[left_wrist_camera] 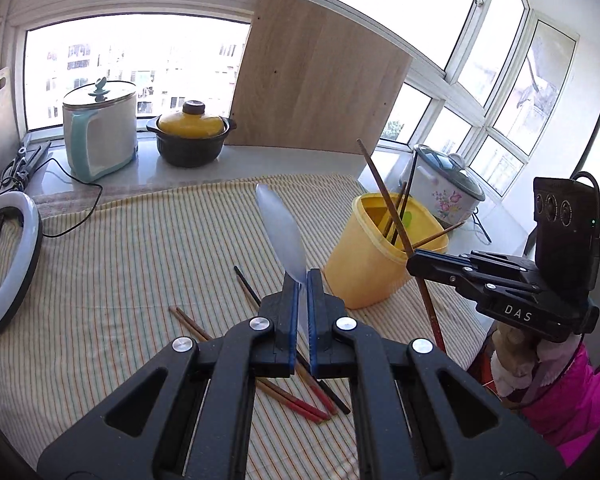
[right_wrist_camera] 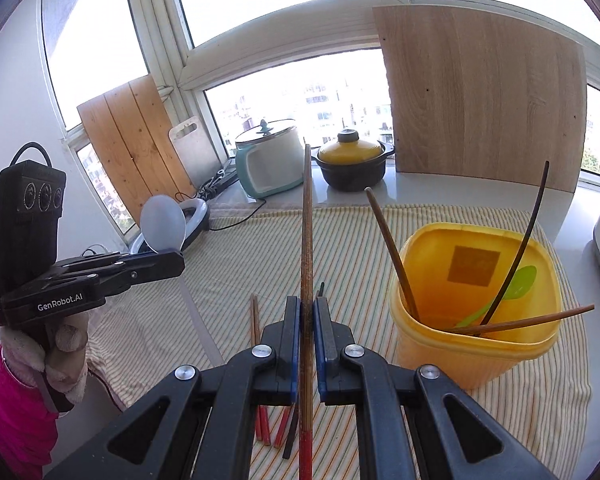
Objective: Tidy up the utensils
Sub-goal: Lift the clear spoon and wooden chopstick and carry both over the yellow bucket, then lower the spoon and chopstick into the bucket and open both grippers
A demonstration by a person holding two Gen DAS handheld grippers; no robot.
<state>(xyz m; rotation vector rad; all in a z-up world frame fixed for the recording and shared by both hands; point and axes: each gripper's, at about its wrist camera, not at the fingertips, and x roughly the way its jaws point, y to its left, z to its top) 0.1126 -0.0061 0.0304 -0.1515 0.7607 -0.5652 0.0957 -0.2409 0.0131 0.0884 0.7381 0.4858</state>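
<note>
Chopsticks (left_wrist_camera: 300,394) lie on the striped cloth (left_wrist_camera: 120,280) by sunlit windows; left tongs (left_wrist_camera: 303,280) clasp a spoon (left_wrist_camera: 280,232), right tongs (right_wrist_camera: 308,306) a chopstick (right_wrist_camera: 307,240).

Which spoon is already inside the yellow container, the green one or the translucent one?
The green spoon: it leans inside the yellow container among the chopsticks. The translucent spoon is outside it, clamped upright in the left hand-held gripper.

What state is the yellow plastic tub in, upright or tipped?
Upright. The yellow plastic tub stands on the striped cloth with its open mouth facing up, and brown chopsticks and a green spoon lean inside it.
</note>
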